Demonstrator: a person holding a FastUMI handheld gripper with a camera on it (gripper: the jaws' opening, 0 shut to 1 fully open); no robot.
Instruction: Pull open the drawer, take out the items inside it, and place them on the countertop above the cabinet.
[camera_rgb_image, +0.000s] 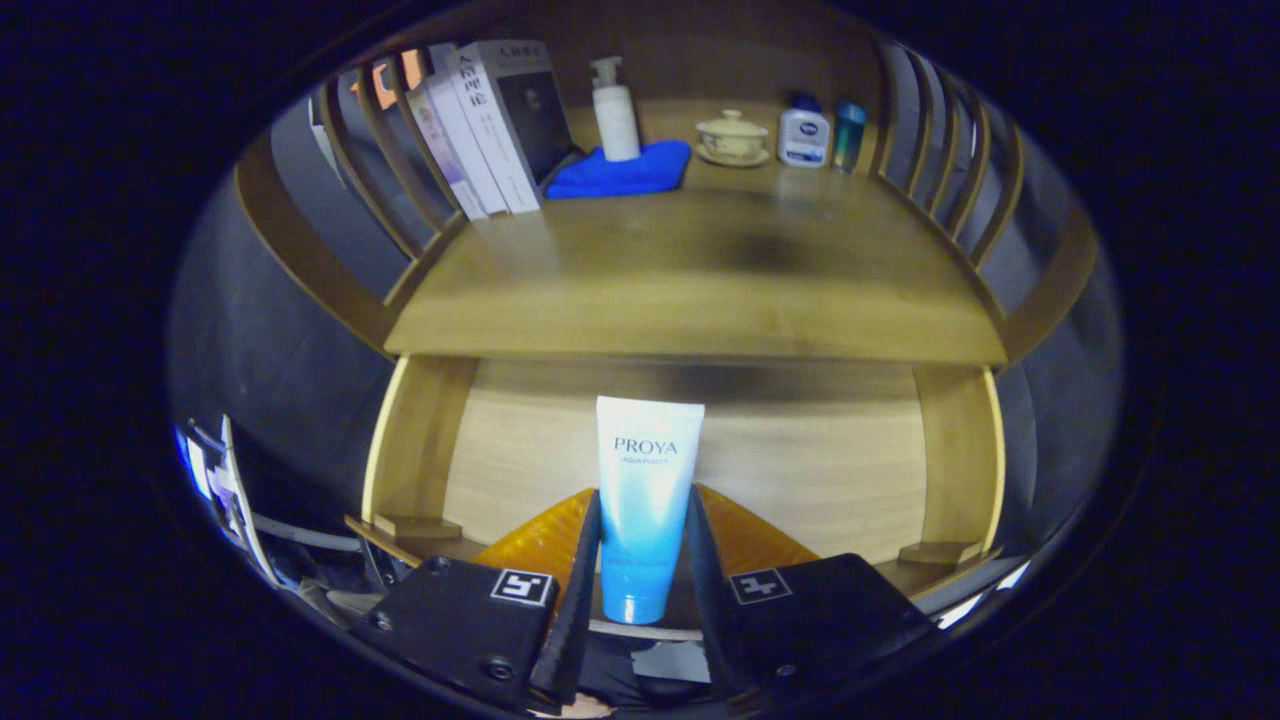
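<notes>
A white-to-blue cosmetic tube (645, 500) stands cap-down between my gripper's (643, 545) fingers, which press on both of its sides. Below and ahead lies the pulled-open wooden drawer (850, 470) with a pale bottom. An orange object (540, 545) lies in the drawer right behind the fingers, partly hidden by them and the tube. The wooden countertop (690, 280) of the cabinet spreads above the drawer, beyond the tube's top.
At the back of the countertop stand several books (490, 130), a white pump bottle (615, 110) on a blue cloth (625, 170), a lidded cup on a saucer (732, 135), a small white bottle (804, 130) and a teal one (849, 135). Curved wooden slats (960, 170) fence both sides.
</notes>
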